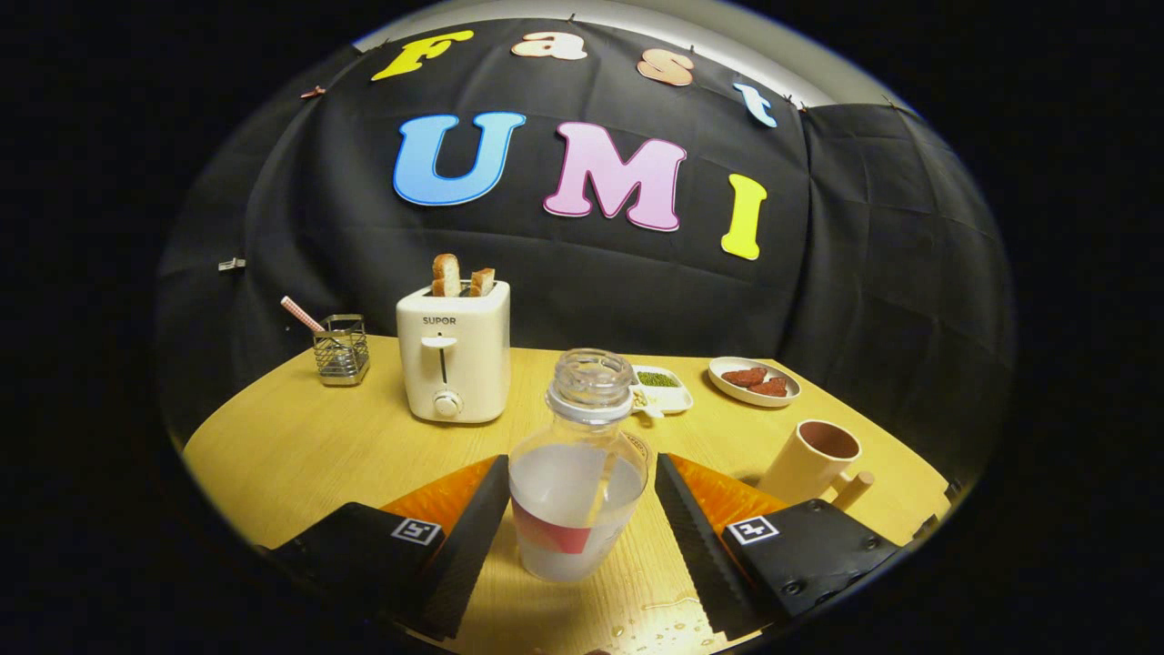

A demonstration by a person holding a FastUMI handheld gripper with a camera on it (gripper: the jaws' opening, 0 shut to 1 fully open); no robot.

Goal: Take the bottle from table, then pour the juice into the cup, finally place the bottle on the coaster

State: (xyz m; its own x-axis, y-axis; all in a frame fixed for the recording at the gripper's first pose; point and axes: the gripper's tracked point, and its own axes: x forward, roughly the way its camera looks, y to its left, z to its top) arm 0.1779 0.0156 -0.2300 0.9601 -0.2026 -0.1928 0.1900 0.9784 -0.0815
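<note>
Gripper view showed the gripper (582, 518) spread wide, its fingers (468, 537) flanking the bottle (578, 491) with a gap on each side, so neither pressed on it. The bottle stood upright between them on the table (300, 446), uncapped, its threaded neck open at the top.

It was clear plastic, about half full of pale juice, with a red label low on its body. By my judgement it would be moderately heavy for its size and weighted low, and the wall would likely give a little under pressure. The plastic looked smooth and possibly slick; droplets lay on the table just in front of the fingers, so damp was a fair worry. The widest part of the body, at the liquid level where the fingers already stood, seemed the sound place to close; higher, the shoulder tapers and could slip upward. With no cap, any tilt on lifting could spill.

A cup (812, 462) with a handle stood just right of the right finger. A round edge behind the bottle may have been the coaster; I could not tell.

Beyond, on the pale wood table, stood a toaster (453, 362) with bread, a wire holder (342, 349) far left, a small dish (662, 389) and a plate (754, 380).
</note>
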